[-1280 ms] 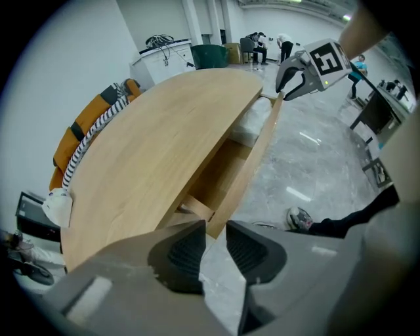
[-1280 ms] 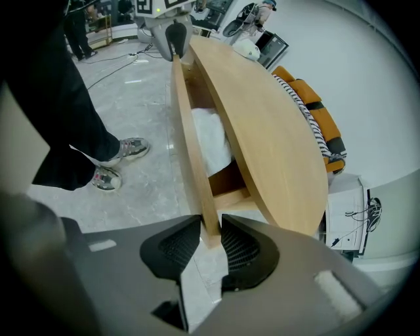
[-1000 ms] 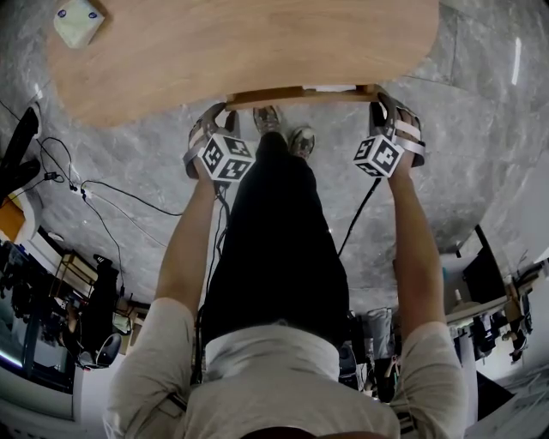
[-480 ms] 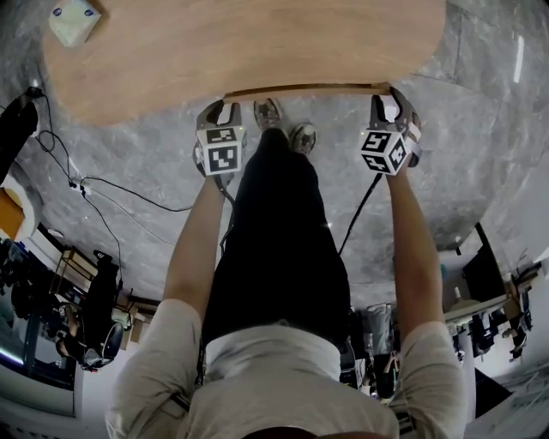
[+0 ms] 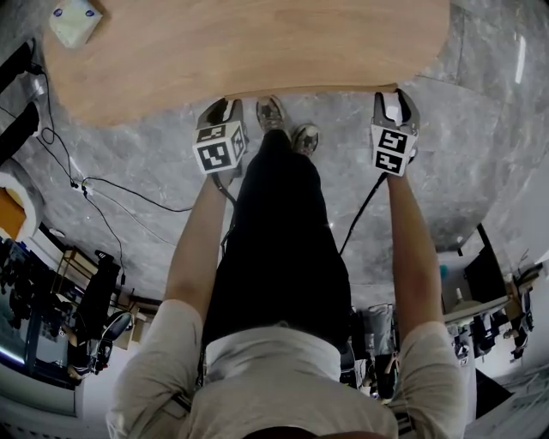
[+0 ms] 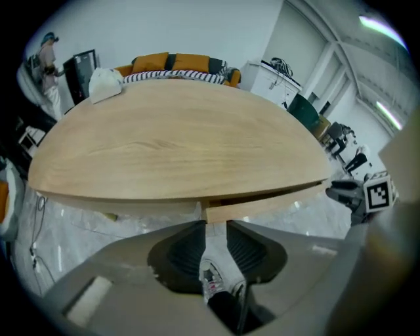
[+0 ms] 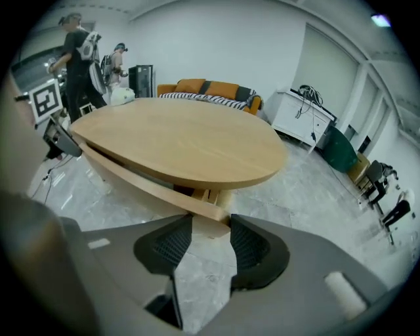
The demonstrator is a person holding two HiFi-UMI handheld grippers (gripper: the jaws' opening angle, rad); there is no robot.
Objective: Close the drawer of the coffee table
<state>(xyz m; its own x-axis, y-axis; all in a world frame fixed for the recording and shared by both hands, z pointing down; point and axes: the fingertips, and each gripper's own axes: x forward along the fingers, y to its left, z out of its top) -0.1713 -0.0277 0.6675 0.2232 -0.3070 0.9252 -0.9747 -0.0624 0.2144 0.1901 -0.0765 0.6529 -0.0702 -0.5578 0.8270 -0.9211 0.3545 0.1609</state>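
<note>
The oval wooden coffee table (image 5: 240, 43) fills the top of the head view. Its drawer front (image 6: 262, 200) shows as a thin wooden strip just under the tabletop edge, with a narrow dark gap above it, and runs left from the jaws in the right gripper view (image 7: 151, 187). My left gripper (image 5: 219, 110) stands at the drawer front's left end, jaws apart (image 6: 213, 223), with the strip's end just beyond the tips. My right gripper (image 5: 395, 103) is at the right end; its jaws (image 7: 210, 220) have just been opening and the pads press on nothing.
A white tissue box (image 5: 75, 19) sits on the far left of the tabletop. Black cables (image 5: 111, 193) trail over the marble floor at the left. The person's legs and shoes (image 5: 287, 133) stand between the grippers. A sofa (image 7: 203, 88) and people (image 7: 82, 52) are beyond the table.
The drawer front has slid in under the tabletop until only a thin strip shows. Both grippers followed it toward the table and rolled, so their marker cubes face differently.
</note>
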